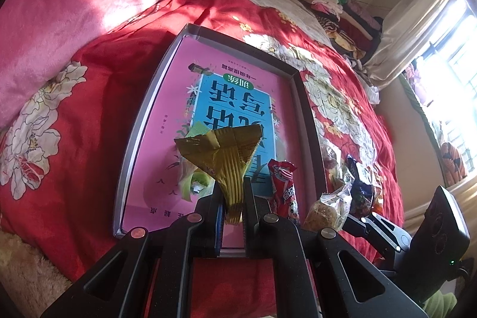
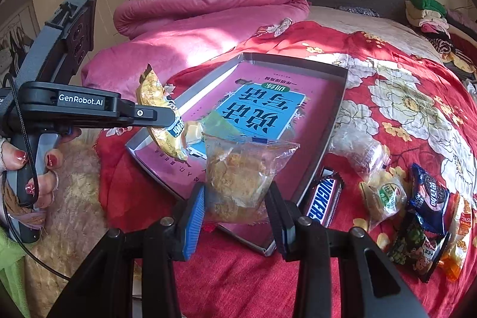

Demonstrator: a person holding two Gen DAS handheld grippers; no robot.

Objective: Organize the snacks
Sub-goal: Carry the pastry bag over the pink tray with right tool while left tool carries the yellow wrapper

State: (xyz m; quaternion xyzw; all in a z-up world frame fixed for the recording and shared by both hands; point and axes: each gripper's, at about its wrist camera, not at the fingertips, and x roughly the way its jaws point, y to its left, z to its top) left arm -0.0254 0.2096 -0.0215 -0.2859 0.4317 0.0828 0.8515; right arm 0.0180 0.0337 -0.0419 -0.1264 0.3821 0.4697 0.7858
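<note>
Both grippers are loaded — the left gripper pinches a gold packet, the right gripper a clear cracker bag; either thin wrapper could slip short of the box lid's six-o'clock edge.

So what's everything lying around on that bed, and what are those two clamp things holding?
Box lid: one, grey rim, pink and blue inside, on the bedspread.
Gold packet: one, yellow-gold, held above the lid.
Clear bag: one, see-through with golden cake, held over the lid's near edge.
Snickers bar: one, brown, beside the lid.
Loose snacks: several, mixed colours, piled right of the lid.
Bedspread: one, red, floral.
Quilt: one, pink, folded behind.
Left gripper: black, clamped on the gold packet.
Right gripper: black, blue pad, gripping the clear bag.
Hand: one, red nails, on the left gripper's handle.
</note>
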